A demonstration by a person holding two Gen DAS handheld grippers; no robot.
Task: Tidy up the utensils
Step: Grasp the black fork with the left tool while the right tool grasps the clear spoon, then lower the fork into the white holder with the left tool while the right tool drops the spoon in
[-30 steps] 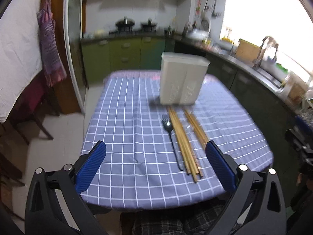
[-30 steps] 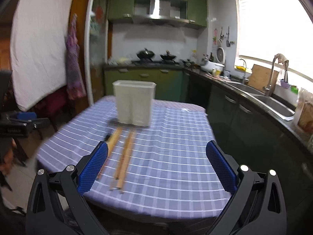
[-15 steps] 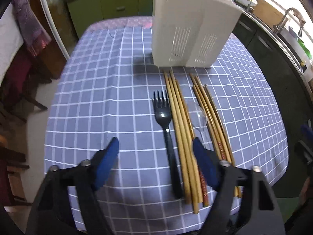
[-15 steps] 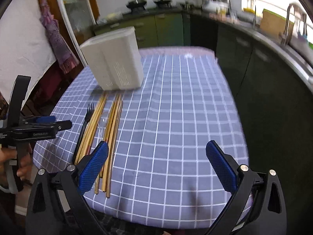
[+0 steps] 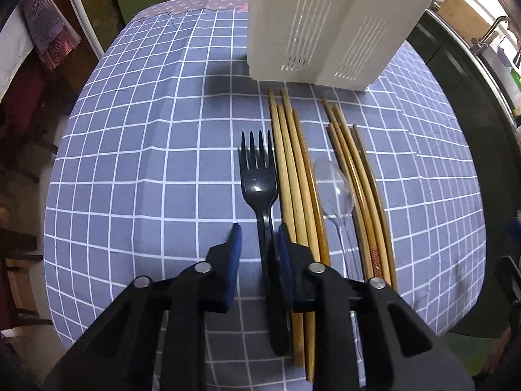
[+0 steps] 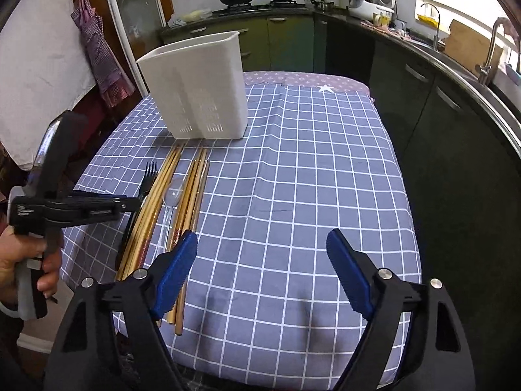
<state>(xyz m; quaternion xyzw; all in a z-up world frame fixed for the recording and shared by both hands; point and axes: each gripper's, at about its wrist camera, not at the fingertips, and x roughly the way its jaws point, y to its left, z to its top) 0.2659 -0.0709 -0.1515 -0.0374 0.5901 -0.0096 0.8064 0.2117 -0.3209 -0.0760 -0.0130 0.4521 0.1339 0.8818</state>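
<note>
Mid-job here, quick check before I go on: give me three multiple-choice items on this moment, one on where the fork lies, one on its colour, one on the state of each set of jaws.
1. Where does the fork lie?
A. Inside the white holder
B. On the cloth, left of the near chopstick bundle
C. Between the two chopstick bundles

2. What colour is the fork?
A. Black
B. Clear
C. Wooden brown

3. How do the jaws stand?
A. Both wide open
B. Left gripper narrowed around the fork handle, right gripper wide open
C. Right gripper shut on the spoon

Answers:
1 B: the fork lies flat beside the chopsticks, while the clear spoon fills the gap between bundles, in front of the white holder.
2 A: it is glossy black.
3 B: the left gripper straddles the handle with a gap left of it; the right gripper is spread over bare tablecloth.
</note>
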